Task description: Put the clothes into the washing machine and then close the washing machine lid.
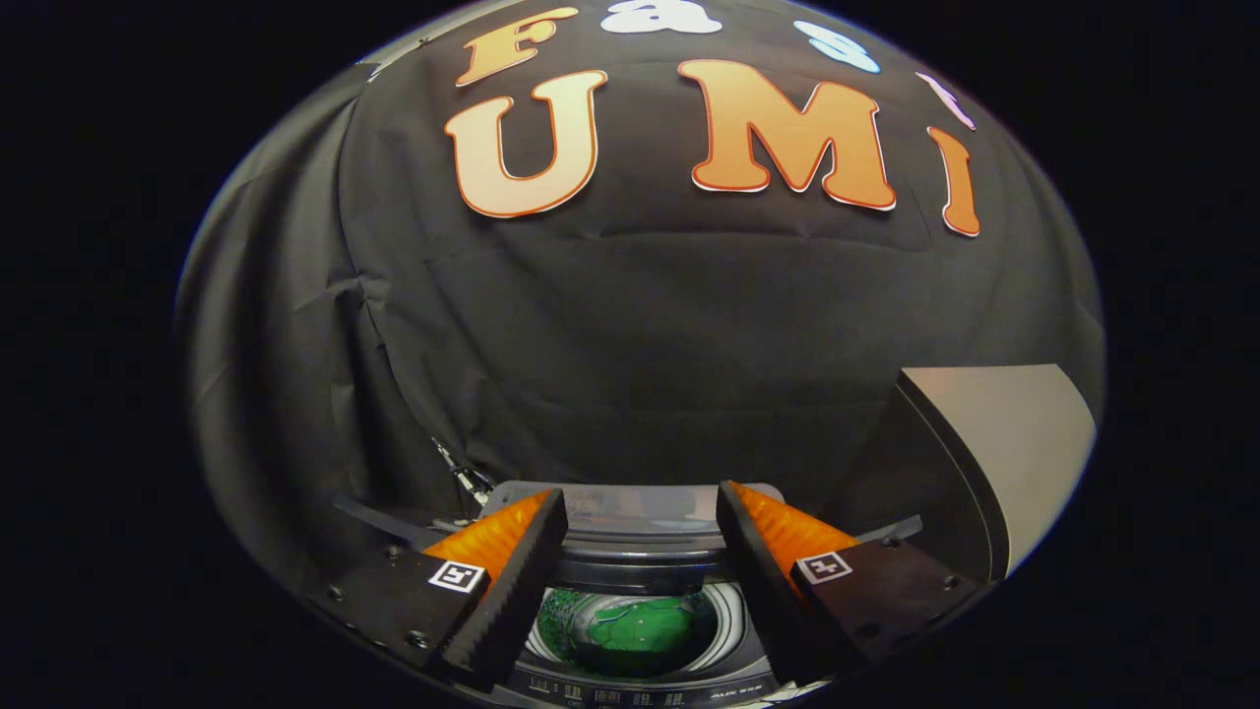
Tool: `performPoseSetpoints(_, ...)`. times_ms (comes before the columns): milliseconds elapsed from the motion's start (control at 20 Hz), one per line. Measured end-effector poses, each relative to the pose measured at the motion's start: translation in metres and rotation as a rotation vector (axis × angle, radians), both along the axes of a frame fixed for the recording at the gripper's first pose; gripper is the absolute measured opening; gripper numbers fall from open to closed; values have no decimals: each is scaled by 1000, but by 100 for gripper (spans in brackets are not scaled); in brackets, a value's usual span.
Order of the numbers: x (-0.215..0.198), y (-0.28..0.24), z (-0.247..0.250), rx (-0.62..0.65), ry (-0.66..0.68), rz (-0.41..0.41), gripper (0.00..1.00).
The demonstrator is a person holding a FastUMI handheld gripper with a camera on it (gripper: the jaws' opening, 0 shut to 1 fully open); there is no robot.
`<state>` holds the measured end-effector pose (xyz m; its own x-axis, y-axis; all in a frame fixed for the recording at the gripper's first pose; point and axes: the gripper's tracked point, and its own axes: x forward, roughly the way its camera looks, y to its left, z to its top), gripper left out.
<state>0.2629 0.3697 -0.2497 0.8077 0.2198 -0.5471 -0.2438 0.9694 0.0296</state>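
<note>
Since the green clothes (645,628) already lie inside the drum of the washer (630,679), I judge the step in hand to be closing the lid (630,517), not loading.

The claw (640,537) stands wide open and holds nothing; its two fingers frame the washer opening from above, with the clothes between and below them. The lid appears raised at the back of the washer, just beyond the fingertips, seen nearly edge-on. I cannot tell its exact angle.

Procedure, as I judge it:
1. I keep the claw open; no grasp is needed to shut a hinged lid.
2. I move the claw beyond the lid's top edge so that one finger can rest behind it.
3. I pull the edge toward me and down in an arc that follows the hinge.
4. I lower it gently to the rim, then check that no cloth is caught under it.

Risk: a finger that meets the lid's face will only press it farther open.

Writing: a row of small markings runs along the control panel (630,695) on the near side of the washer; they are too small to read. Each finger mount carries a square black-and-white marker (458,576), with no legible text. A pale panel (1014,443) stands to the right, well apart from the washer.
</note>
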Motion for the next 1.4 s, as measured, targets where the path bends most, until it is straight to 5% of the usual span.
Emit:
performPoseSetpoints(800, -62, -6, -114, -32, 251, 9, 99)
performPoseSetpoints(1400, -74, -1, 30, 9, 42, 51, 98)
